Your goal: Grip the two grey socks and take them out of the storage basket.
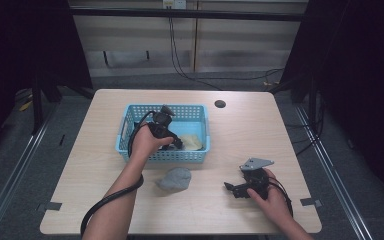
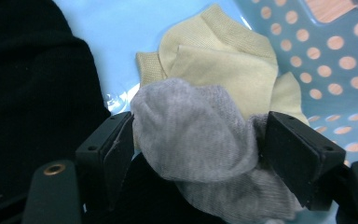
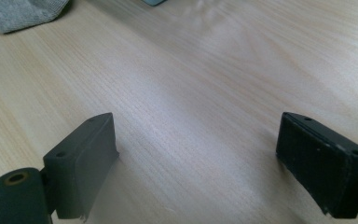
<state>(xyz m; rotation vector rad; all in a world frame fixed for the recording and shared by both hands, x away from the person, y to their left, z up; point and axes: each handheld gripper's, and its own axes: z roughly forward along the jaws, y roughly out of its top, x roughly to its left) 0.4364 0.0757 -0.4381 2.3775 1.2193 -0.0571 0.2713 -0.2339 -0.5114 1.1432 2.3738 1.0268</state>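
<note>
Claw (image 2: 200,144) of my left hand is down inside the blue basket (image 1: 130,131), and a grey sock (image 2: 193,135) sits between its two pads. The pads stand wide and the sock bulges loosely between them; I think they do not press it any more, but the cloth hides the contact on the right side, so I am not fully sure. The sock hangs above a pale yellow sock (image 2: 223,60) that lies flat on the basket floor, and a black cloth (image 2: 28,84) is just beside them.

My right claw (image 3: 198,154) rests low over the bare desk (image 3: 205,84) with its pads spread apart and nothing between them. In the high view a second grey sock (image 1: 175,179) lies on the desk in front of the basket, between my two hands.

This sock is very light and soft, with no stiffness at all. It folds and sags where it is not supported, and it will not break or slip much, because the knit has some grip. For the one on the desk, I judge it best to pinch a thick bunched fold near its middle, not a thin edge, so that it does not slide out.
</note>
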